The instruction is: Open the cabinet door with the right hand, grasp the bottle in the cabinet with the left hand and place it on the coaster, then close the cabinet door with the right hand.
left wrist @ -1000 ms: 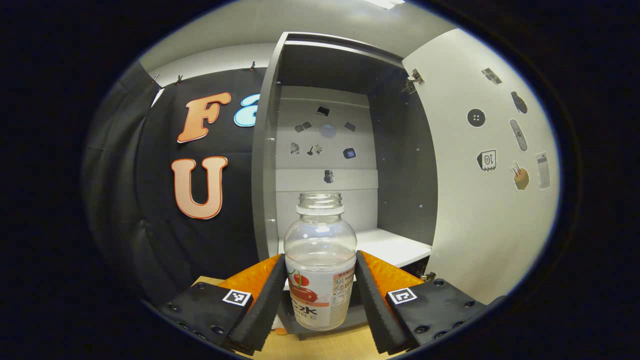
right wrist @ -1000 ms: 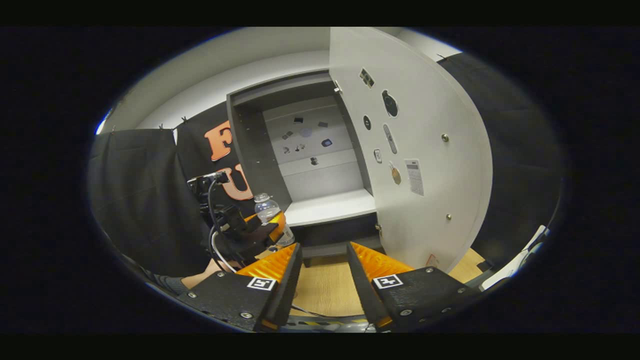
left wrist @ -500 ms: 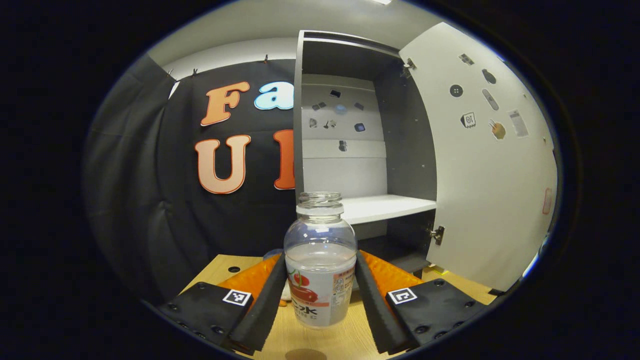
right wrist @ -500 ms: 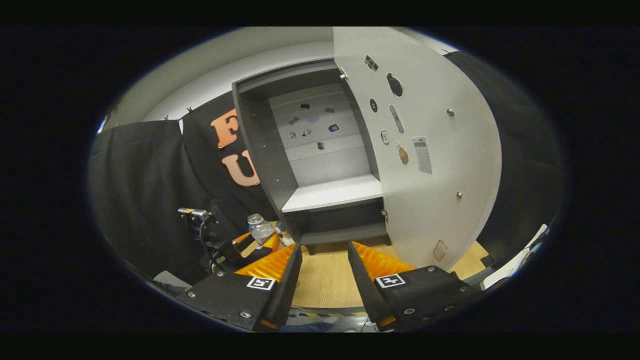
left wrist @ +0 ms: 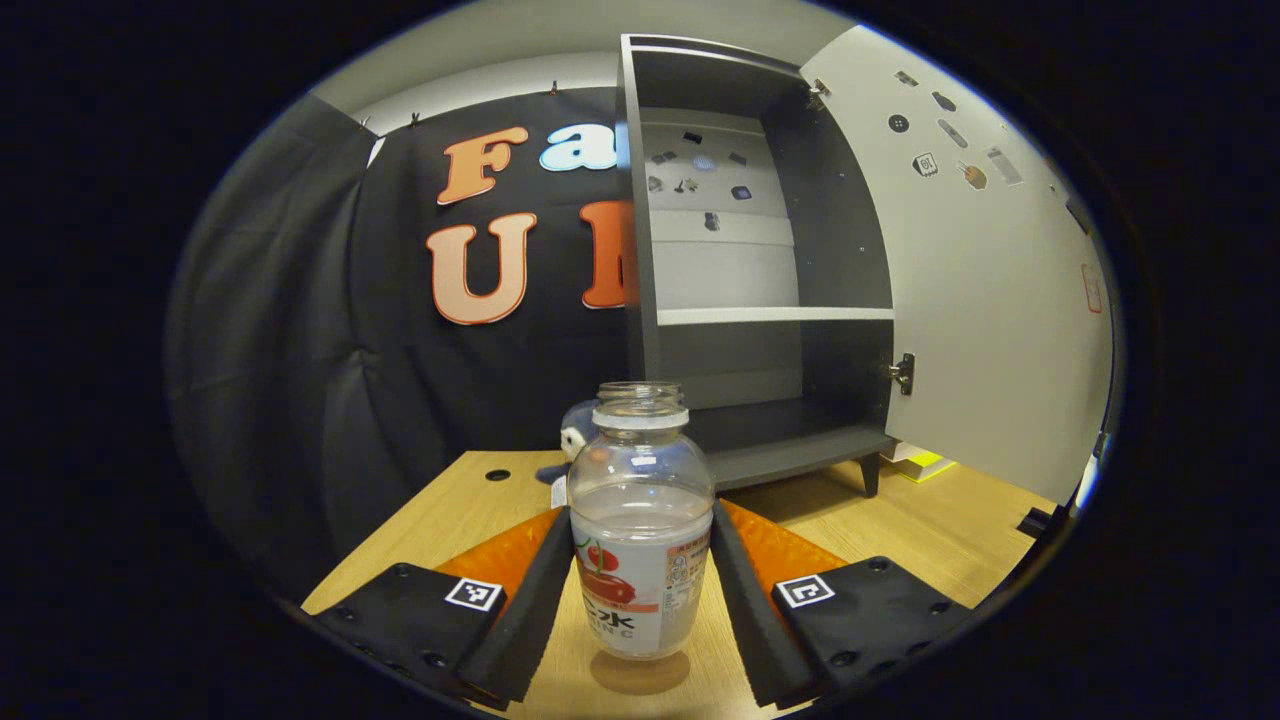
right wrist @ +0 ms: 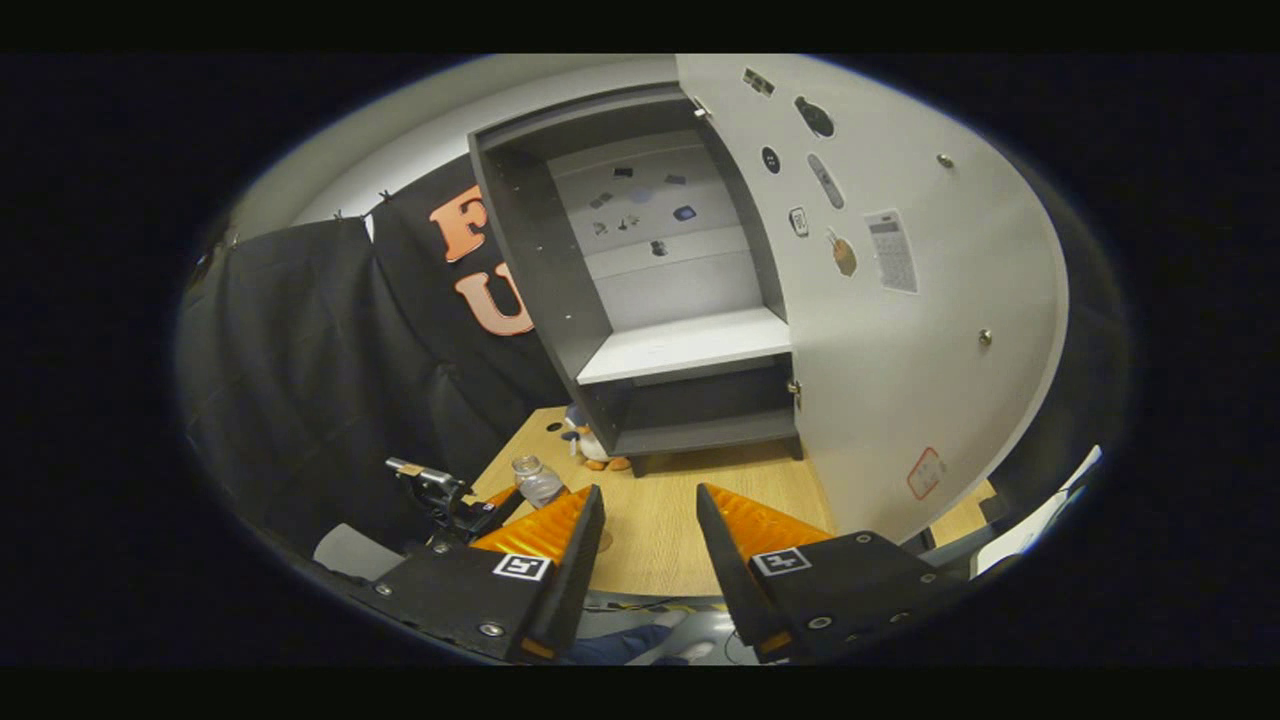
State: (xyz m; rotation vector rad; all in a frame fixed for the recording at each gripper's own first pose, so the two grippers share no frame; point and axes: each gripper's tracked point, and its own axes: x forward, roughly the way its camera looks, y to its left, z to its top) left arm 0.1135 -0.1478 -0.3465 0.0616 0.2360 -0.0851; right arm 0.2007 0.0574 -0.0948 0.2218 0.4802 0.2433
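Plainly, at that moment:
Landmark: the cabinet (left wrist: 760, 300) stood on the wooden table (left wrist: 930, 530), against the black cloth wall.
Cabinet door (left wrist: 990, 300): swung wide open on the cabinet's right side, its inner face dotted with stickers.
Bottle (left wrist: 640, 520): upright, capless and clear, out in front of the cabinet and to its left, low over the table with a round shadow under its base; whether it touched the wood could not be told.
Left gripper (left wrist: 640, 590): its two fingers pressed against the bottle's sides, clamping the labelled lower body.
Right gripper (right wrist: 648, 560): in front of the cabinet, well back from it, jaws parted with nothing between them.
Plush toy (right wrist: 585, 445): on the table at the cabinet's front left foot.
Shelf (right wrist: 685, 345): inside the cabinet, pale and bare.
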